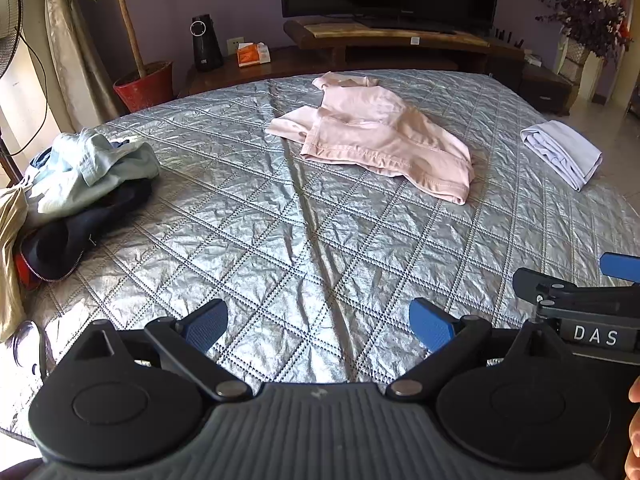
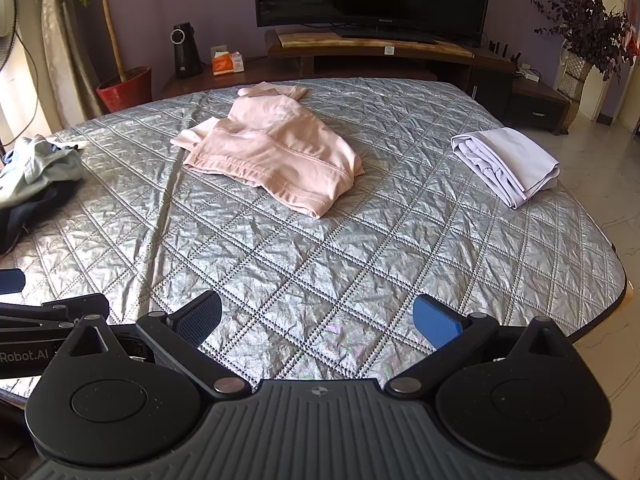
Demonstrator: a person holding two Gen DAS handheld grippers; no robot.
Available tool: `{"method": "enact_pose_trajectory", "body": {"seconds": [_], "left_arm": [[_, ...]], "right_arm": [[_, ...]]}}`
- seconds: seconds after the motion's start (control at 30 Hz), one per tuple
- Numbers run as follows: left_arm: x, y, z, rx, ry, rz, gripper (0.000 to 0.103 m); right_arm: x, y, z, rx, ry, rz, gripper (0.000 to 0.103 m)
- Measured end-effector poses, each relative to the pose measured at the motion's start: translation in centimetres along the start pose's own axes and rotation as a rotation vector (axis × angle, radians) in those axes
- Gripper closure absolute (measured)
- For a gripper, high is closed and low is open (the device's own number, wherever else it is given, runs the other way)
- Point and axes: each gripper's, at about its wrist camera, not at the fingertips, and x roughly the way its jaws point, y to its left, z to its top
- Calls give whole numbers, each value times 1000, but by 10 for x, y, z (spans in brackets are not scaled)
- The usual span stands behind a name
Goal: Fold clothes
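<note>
Left gripper point(image 1: 318, 326) spread wide and empty, right gripper point(image 2: 318, 322) likewise, both above silver quilted cover point(image 2: 304, 264), rumpled pink garment point(image 2: 276, 148) mid-bed, folded white cloth point(image 2: 508, 164) near right edge, unfolded clothes pile point(image 1: 84, 176) at left

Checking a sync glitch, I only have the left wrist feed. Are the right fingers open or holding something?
Observer: The right gripper is open with nothing between its fingers, over bare quilt.
Operator: Is the bed's near right corner in frame?
Observer: Yes, a rounded corner, with pale floor beyond it.
Operator: Any marking on the left unit's side?
Observer: The left gripper enters the right wrist view from the left, and its body reads "Robot.AI" lettering.
</note>
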Motion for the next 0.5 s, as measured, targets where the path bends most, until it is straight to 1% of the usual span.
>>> {"method": "enact_pose_trajectory", "body": {"seconds": [0.5], "left_arm": [[2, -1, 1, 1, 2, -1, 7]], "right_arm": [[1, -1, 1, -2, 1, -1, 0]]}}
